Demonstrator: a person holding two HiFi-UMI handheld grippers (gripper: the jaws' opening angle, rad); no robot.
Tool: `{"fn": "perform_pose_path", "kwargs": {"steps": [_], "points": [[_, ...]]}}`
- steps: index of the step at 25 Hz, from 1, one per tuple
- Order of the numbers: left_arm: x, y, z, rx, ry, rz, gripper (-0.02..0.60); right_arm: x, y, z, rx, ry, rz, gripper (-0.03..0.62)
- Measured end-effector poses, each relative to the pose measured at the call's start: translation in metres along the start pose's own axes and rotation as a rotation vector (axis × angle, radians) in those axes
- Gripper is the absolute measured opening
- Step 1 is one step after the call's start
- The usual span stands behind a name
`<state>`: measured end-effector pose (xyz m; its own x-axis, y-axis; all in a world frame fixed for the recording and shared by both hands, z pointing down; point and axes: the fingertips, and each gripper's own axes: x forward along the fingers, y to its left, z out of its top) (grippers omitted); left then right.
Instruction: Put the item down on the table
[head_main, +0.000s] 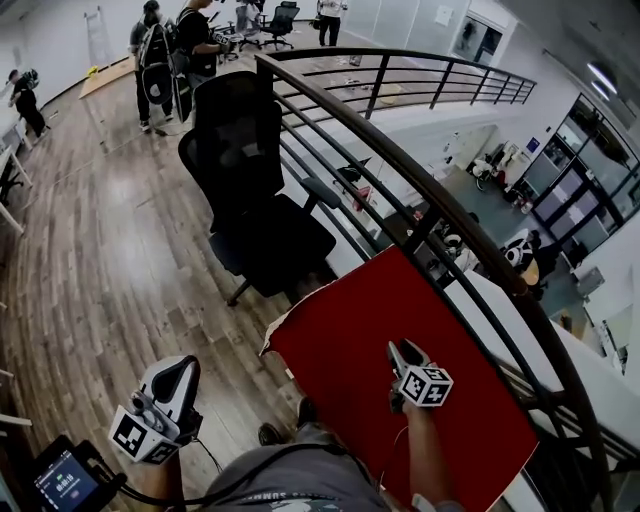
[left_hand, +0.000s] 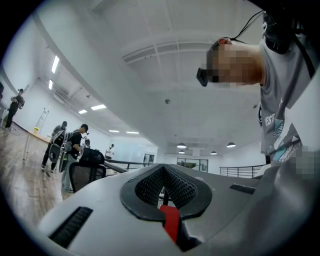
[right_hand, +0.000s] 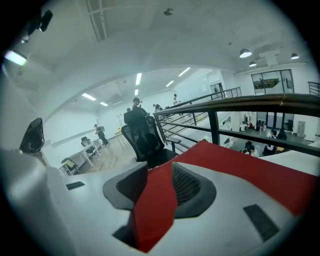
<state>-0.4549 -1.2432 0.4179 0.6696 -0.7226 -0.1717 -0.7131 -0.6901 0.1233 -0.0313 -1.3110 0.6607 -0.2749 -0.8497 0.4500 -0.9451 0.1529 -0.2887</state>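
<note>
A large red sheet (head_main: 400, 400) spreads out flat beside the railing, in front of the person. What carries it is hidden beneath it. My right gripper (head_main: 398, 352) lies over the sheet's middle and points away from the person. In the right gripper view a fold of the red sheet (right_hand: 155, 205) stands up between the two dark pads of my right gripper (right_hand: 160, 170), which grip it. My left gripper (head_main: 186, 364) hangs at the lower left over the wooden floor, away from the sheet. In its own view my left gripper (left_hand: 162, 169) has its tips together and holds nothing.
A curved dark railing (head_main: 420, 190) runs close along the sheet's far side, with a drop to a lower floor behind it. A black office chair (head_main: 255, 200) stands just beyond the sheet's left corner. Several people (head_main: 165, 60) stand far off on the wooden floor.
</note>
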Motion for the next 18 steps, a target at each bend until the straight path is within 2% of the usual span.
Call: {"fn": "perform_pose_path", "kwargs": {"steps": [2,7,12,15,18], "points": [[-0.002,0.002,0.0,0.002,-0.009,0.004,0.002,-0.002,0.016,0.016,-0.028,-0.046,0.023,0.127],[-0.008,0.001,0.004,-0.011,-0.007,0.01,0.002,-0.02,0.052,0.061,-0.098,-0.169,0.048,0.007],[-0.016,0.001,0.006,0.001,-0.015,0.003,0.002,-0.049,0.106,0.105,-0.186,-0.311,0.127,0.003],[-0.013,-0.006,0.019,-0.029,-0.061,-0.021,0.002,-0.067,0.14,0.121,-0.243,-0.378,0.179,0.003],[-0.037,-0.012,0.022,-0.006,-0.028,-0.021,0.002,-0.105,0.183,0.139,-0.286,-0.432,0.233,0.003]]}}
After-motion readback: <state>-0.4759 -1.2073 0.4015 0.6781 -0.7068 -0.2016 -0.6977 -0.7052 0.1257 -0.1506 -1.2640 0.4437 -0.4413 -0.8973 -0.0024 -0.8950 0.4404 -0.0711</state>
